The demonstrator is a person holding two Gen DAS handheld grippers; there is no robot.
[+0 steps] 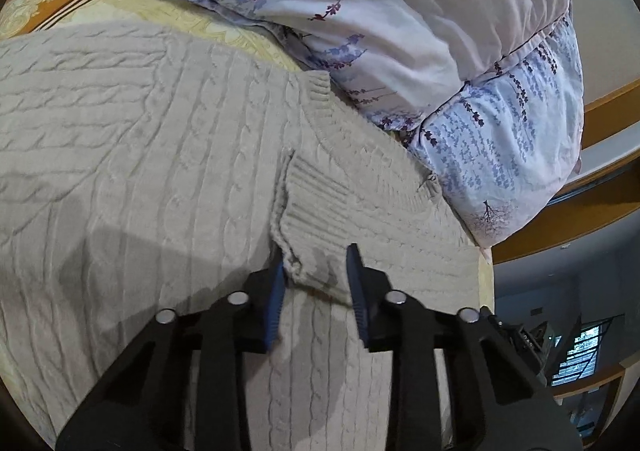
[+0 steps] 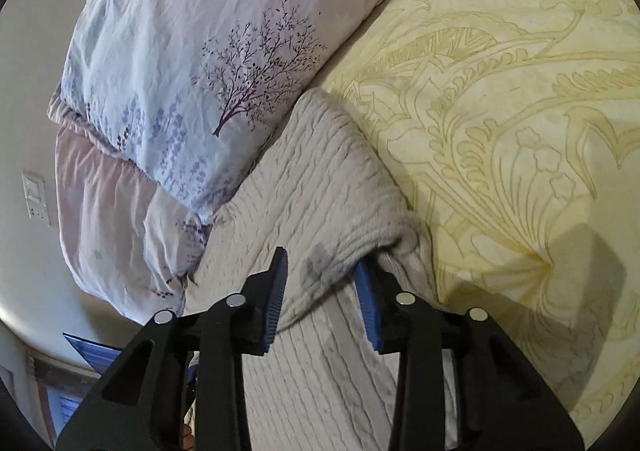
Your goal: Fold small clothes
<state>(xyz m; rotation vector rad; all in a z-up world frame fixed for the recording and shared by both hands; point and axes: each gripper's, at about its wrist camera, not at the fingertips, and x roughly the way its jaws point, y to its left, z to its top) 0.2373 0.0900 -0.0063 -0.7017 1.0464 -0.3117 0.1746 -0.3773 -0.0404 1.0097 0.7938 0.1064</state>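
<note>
A cream cable-knit sweater (image 1: 132, 155) lies spread on the bed. In the left wrist view a sleeve with a ribbed cuff (image 1: 316, 211) is folded over the body. My left gripper (image 1: 316, 259) is open, its blue pads on either side of the cuff's end. In the right wrist view the same sweater (image 2: 316, 171) shows a raised fold of knit. My right gripper (image 2: 322, 263) is open around that fold; the right pad is partly hidden under the cloth.
A yellow patterned bedsheet (image 2: 520, 111) covers the mattress. Pale floral pillows (image 1: 400, 19) lie along the sweater's far side and also show in the right wrist view (image 2: 180, 71). The bed edge (image 1: 486, 263) and a window (image 1: 580, 355) are on the right.
</note>
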